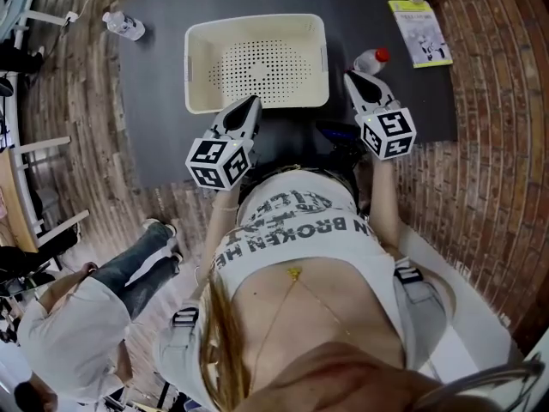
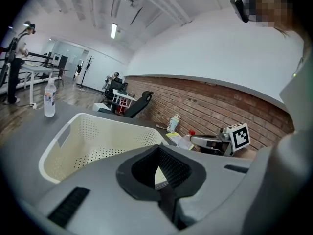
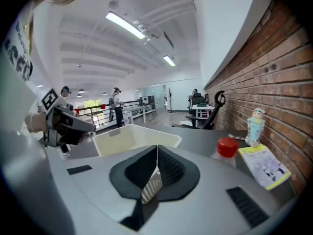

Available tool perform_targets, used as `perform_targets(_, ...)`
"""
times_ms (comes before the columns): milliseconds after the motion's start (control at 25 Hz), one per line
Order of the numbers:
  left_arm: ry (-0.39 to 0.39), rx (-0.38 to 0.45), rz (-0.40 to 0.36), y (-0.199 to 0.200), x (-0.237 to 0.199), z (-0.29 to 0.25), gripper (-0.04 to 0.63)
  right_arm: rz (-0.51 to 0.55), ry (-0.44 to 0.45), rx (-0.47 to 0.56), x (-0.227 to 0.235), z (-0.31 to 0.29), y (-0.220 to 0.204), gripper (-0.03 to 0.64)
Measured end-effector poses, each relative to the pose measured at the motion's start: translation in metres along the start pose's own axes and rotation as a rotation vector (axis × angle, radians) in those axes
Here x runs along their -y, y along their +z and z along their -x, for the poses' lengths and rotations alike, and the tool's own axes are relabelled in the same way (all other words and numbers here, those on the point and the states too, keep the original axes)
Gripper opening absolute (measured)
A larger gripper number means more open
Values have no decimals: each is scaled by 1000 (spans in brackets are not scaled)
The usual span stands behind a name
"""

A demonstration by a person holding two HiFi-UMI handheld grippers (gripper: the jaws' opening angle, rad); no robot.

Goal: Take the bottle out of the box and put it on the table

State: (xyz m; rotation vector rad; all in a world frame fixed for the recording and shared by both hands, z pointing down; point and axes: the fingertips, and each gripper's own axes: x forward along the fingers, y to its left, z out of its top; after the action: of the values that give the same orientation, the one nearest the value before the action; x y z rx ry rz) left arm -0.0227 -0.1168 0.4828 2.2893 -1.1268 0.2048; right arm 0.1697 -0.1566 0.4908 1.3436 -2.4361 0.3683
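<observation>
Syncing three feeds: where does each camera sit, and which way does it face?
Head view: head-mounted, steeply down; basket, left gripper, right gripper, own torso.
Left gripper view: rides it, along shut jaws, over basket, toward right gripper.
Right gripper view: rides it, along shut jaws, past bottle, toward basket.
Shared: all show the basket.

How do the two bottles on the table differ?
The right bottle has a red cap, the left bottle a pale one. The right bottle sits close beside the basket, the left bottle well apart near the table's corner. Both rest on the table, outside the basket.
</observation>
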Motion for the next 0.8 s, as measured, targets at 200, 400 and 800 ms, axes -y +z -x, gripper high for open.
perform_targets(200, -49, 31, -39, 12, 8, -1, 0, 28, 184, 26, -73, -25, 16, 9)
perform_targets(400, -85, 94, -85, 31, 17, 6, 0, 53, 290, 124, -127, -34, 46, 9)
perform_targets(800, -98, 227, -202, 81, 33, 35, 0, 142, 378, 272, -182, -25, 110, 9)
